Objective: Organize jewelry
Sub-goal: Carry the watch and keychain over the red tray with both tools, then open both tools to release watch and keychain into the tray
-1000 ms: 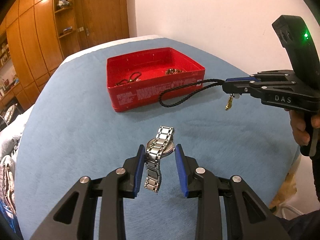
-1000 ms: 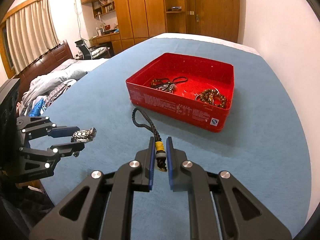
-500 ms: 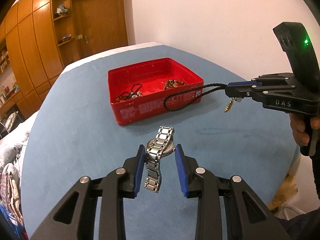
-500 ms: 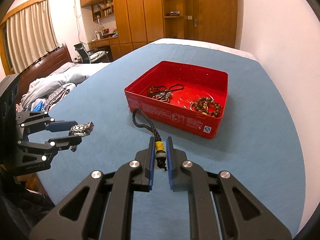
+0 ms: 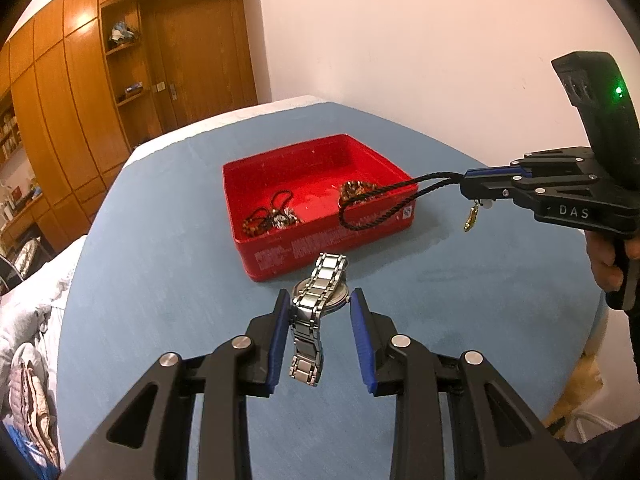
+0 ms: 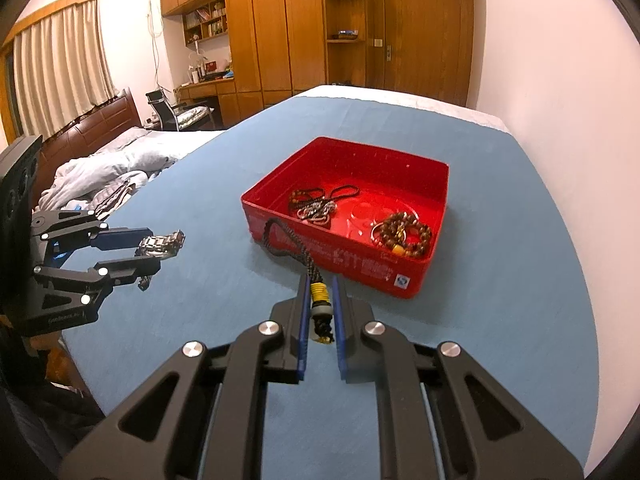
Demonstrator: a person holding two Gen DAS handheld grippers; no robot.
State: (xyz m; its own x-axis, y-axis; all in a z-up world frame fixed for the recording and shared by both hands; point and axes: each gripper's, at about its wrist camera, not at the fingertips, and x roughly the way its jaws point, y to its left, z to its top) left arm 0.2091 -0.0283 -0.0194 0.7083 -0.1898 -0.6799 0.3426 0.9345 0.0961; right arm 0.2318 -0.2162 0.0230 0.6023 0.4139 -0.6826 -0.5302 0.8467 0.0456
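A: Left wrist view first. Left gripper (image 5: 320,332) clamped on the steel watch (image 5: 316,308), band running lengthwise between the pads, lower end dangling free. Red box (image 5: 320,236) straight ahead, near wall just past the watch's far end. Right gripper (image 5: 472,188) off to the right, pinching the black cord (image 5: 380,208), loop drooping over the box's near right corner

B: Right wrist view? Same story?

A: Yes. Right gripper (image 6: 320,312) closed on the cord (image 6: 288,240) at the yellow wrap, cord pointing forward-left, loop in front of the box's (image 6: 416,276) near wall. Left gripper (image 6: 148,252) with watch (image 6: 162,244) well left of the box. Cord side nearer; probably goes in first, short push forward and up over the rim
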